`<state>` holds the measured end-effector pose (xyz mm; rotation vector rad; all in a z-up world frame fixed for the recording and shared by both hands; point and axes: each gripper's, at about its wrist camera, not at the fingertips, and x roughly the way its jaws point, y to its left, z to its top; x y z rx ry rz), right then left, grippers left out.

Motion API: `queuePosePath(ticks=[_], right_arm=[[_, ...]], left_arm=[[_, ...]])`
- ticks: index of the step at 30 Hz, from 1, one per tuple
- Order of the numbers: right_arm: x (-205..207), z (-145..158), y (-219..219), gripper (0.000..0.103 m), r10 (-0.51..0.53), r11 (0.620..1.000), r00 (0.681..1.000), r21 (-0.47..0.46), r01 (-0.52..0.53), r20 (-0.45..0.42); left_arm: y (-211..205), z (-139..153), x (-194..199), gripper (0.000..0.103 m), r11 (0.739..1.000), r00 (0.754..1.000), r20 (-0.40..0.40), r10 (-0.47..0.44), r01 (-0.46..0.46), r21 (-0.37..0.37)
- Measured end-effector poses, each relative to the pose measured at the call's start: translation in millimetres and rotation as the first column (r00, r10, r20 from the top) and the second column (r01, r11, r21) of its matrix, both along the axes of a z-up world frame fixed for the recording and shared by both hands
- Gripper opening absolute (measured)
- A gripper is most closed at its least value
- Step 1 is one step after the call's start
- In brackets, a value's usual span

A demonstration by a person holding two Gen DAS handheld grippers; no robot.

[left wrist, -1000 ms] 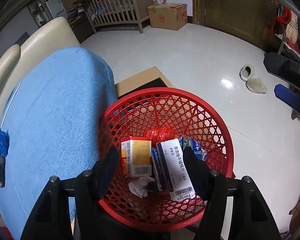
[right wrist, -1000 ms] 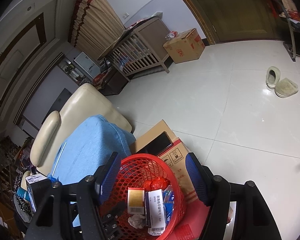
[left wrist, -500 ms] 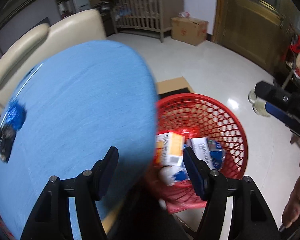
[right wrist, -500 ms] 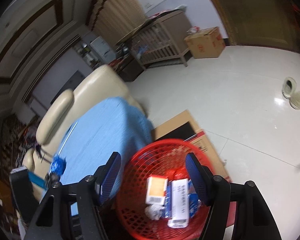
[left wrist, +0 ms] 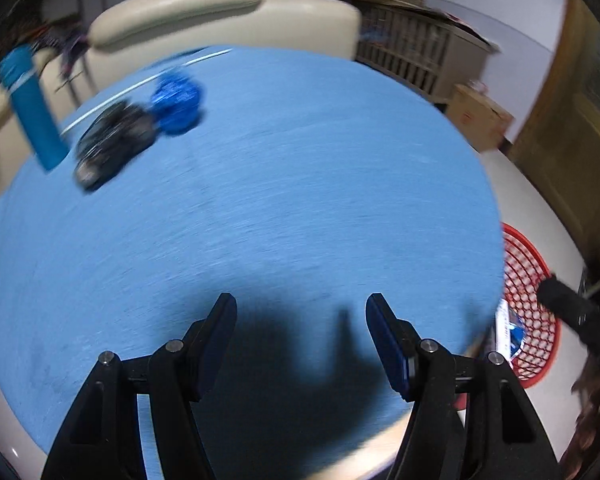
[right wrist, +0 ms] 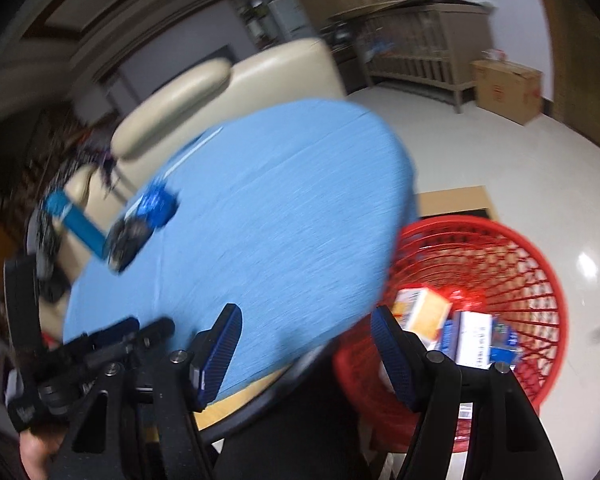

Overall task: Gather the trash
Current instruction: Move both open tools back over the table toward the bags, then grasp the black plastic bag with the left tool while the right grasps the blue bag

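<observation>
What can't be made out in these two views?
- Dark item and blue wad on the blue tablecloth: motion blur, left wrist view; identity unclear.
- Red basket: mostly hidden by the table edge there.
- Box labels, right wrist view: blurred, unreadable.
- Basket's near rim: behind the right claw.

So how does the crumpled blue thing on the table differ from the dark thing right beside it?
The crumpled blue thing is bright blue and rounded, like a ball; the dark thing is black-grey, longer and flatter. The blue one lies farther from the left gripper, the dark one nearer to the teal tube. Both lie on the blue tablecloth, appear to touch, and are blurred.
</observation>
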<state>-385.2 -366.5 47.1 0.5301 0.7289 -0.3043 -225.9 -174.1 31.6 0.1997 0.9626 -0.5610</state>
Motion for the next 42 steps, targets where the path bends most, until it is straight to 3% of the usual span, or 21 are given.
queuePosePath(ticks=[13, 23, 30, 35, 42], right_arm=[[68.0, -25.8, 68.4, 0.071, 0.166, 0.982, 0.973, -0.061, -0.178, -0.158], [118.2, -34.1, 104.0, 0.070, 0.249, 0.958, 0.946, -0.092, -0.272, -0.208], [133.1, -37.7, 124.5, 0.074, 0.288, 0.932, 0.927, -0.154, -0.330, -0.240], [138.4, -37.1, 122.0, 0.074, 0.292, 0.931, 0.924, -0.149, -0.334, -0.247], [145.5, -36.5, 116.5, 0.074, 0.280, 0.935, 0.926, -0.145, -0.322, -0.252]], left_arm=[[80.4, -12.9, 40.2, 0.068, 0.986, 0.986, 0.015, 0.168, -0.168, -0.026], [130.5, -21.5, 77.6, 0.068, 0.963, 0.964, -0.017, 0.265, -0.266, -0.052], [120.5, -6.2, 137.4, 0.075, 0.978, 0.978, 0.030, 0.205, -0.204, -0.048], [102.1, -3.7, 182.3, 0.076, 0.987, 0.986, 0.057, 0.159, -0.158, -0.011], [84.2, -21.1, 237.2, 0.076, 0.986, 0.986, 0.020, 0.163, -0.163, 0.036]])
